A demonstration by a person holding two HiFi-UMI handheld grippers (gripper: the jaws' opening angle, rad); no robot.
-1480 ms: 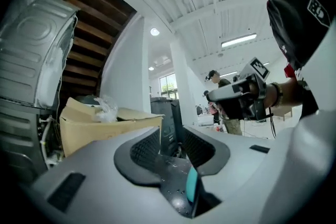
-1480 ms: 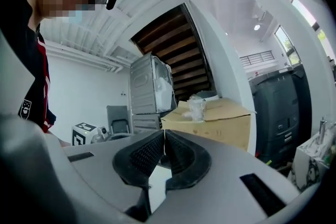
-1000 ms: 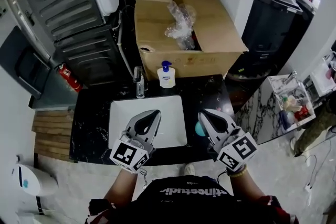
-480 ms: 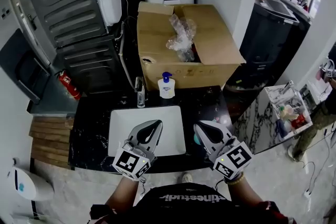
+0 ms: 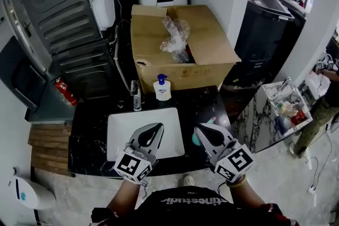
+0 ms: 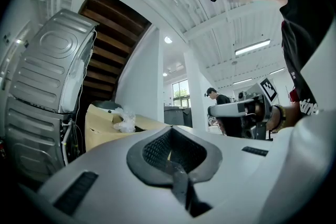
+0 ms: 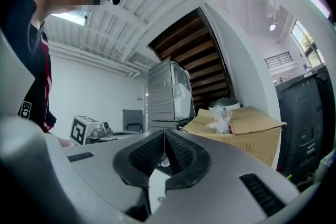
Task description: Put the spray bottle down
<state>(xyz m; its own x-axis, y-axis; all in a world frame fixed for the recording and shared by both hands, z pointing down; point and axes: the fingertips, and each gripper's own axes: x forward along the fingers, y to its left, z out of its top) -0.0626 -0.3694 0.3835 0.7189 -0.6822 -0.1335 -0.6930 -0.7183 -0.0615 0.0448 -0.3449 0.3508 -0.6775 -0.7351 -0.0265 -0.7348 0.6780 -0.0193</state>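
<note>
My left gripper (image 5: 153, 128) hovers over the front of the white sink (image 5: 122, 129), jaws shut with nothing between them; the left gripper view shows its pads (image 6: 170, 136) pressed together. My right gripper (image 5: 201, 130) hangs over the black counter (image 5: 206, 103) just right of the sink, also shut and empty, pads (image 7: 164, 136) meeting. A teal thing (image 5: 195, 139) lies on the counter, mostly hidden under the right gripper; I cannot tell what it is. A white pump bottle with a blue top (image 5: 162, 87) stands behind the sink. Neither gripper holds a spray bottle.
A faucet (image 5: 136, 95) stands at the sink's back left. An open cardboard box (image 5: 180, 45) with crumpled plastic sits behind the counter. A grey machine (image 5: 58, 13) stands to the left, a red extinguisher (image 5: 63, 91) below it. A wire rack (image 5: 286, 108) stands to the right.
The head view has shifted slightly, so the scene sits a little lower and to the left. Both grippers stay shut in the same place over the sink front.
</note>
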